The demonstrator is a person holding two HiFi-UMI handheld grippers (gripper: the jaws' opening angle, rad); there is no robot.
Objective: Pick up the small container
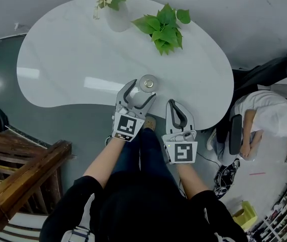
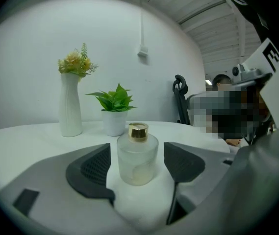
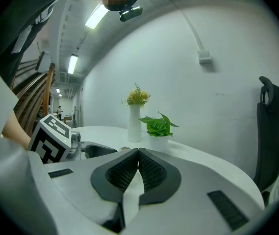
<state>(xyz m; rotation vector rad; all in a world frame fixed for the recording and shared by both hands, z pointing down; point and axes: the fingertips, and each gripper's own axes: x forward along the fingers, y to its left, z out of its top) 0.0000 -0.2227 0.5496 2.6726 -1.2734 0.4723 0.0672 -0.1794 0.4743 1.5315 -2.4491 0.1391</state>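
The small container (image 1: 148, 83) is a frosted glass bottle with a gold cap (image 2: 139, 131), standing upright near the front edge of the white table (image 1: 67, 59). My left gripper (image 1: 142, 91) is open around it. In the left gripper view the bottle (image 2: 138, 156) stands between the two dark pads (image 2: 96, 168), with a narrow gap on each side. My right gripper (image 1: 172, 105) rests at the table's edge to the right of the bottle. Its pads (image 3: 151, 169) are shut together with nothing between them.
A white vase of flowers (image 1: 116, 15) and a potted green plant (image 1: 163, 26) stand at the table's far side. A person in white (image 1: 270, 119) sits by a dark chair (image 1: 235, 133) at the right. Wooden railing (image 1: 24, 171) lies at the lower left.
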